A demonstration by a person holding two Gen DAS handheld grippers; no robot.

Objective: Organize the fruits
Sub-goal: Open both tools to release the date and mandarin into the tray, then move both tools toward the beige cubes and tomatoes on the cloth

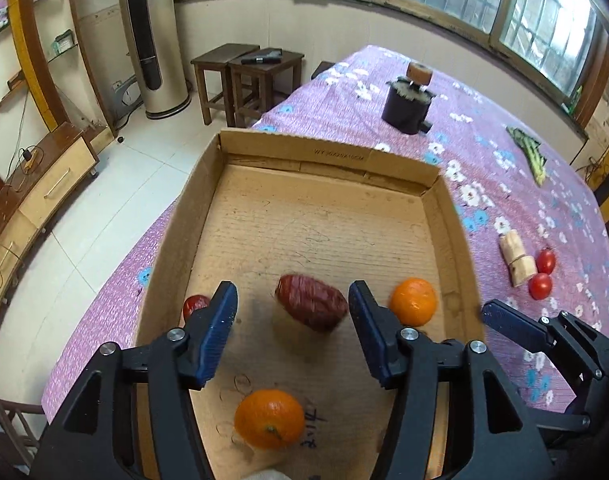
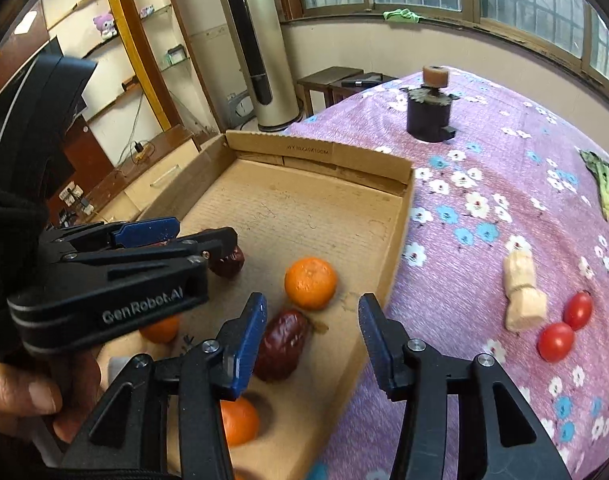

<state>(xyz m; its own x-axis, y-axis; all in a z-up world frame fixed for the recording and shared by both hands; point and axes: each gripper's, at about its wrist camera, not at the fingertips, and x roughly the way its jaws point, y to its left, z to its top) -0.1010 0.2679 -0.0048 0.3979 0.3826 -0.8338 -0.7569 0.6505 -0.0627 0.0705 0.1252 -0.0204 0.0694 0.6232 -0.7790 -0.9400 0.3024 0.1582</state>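
A shallow cardboard box [image 1: 328, 160] [image 2: 320, 156] lies on the purple flowered table. In it are oranges [image 1: 412, 301] [image 1: 269, 419] [image 2: 311, 283], a dark red date [image 1: 311, 307] [image 2: 281, 344] that looks blurred, and a second date [image 1: 195, 305] [image 2: 229, 261] at the left wall. My left gripper [image 1: 292, 312] is open and empty, with the blurred date between its fingertips but apart from them. My right gripper [image 2: 312, 328] is open and empty over the box's right wall. Two cherry tomatoes [image 1: 542, 276] [image 2: 564, 330] lie on the cloth to the right.
A pale cut vegetable piece [image 2: 522, 294] lies beside the tomatoes. A green vegetable [image 2: 602, 184] lies farther right. A black pot with a brown knob [image 1: 408, 100] stands at the far end. Wooden stools [image 1: 248, 80] and a tower fan [image 1: 152, 32] stand on the floor beyond.
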